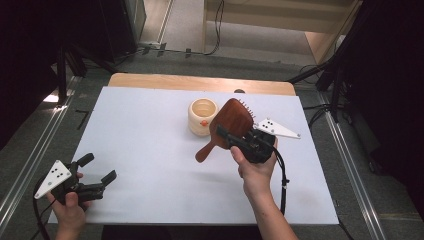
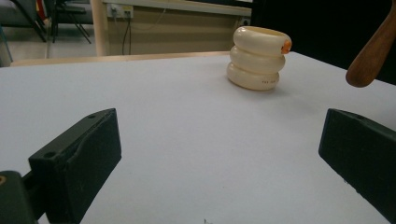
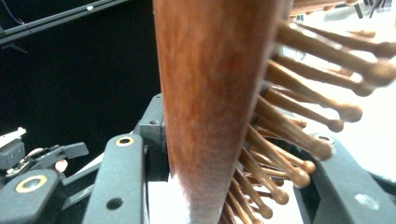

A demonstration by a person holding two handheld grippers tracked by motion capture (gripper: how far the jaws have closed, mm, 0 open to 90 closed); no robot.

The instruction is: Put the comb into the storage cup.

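Two grippers are at work over the white table [image 1: 150, 150], and only one is busy; the right gripper [image 1: 239, 136] has its jaws clamped across the head of a wooden paddle hairbrush [image 1: 231, 122], one jaw on the smooth back and the other in among the ball-tipped wooden bristles [image 3: 299, 135], which probably keeps the flat head from twisting; the brush hangs clear of the tabletop, tilted, its handle [image 1: 205, 150] pointing down and toward the person's left, just beside a cream ribbed cup [image 1: 202, 116]; that cup stands upright near the middle of the table, its mouth open upward, so my guess is the handle is meant to go into it; the left gripper [image 1: 95, 172] rests low at the near left corner, well apart, jaws spread wide with nothing between them, seemingly waiting; nothing lies between brush and cup, though the cup's rim sits close to the swinging handle and could be nudged.
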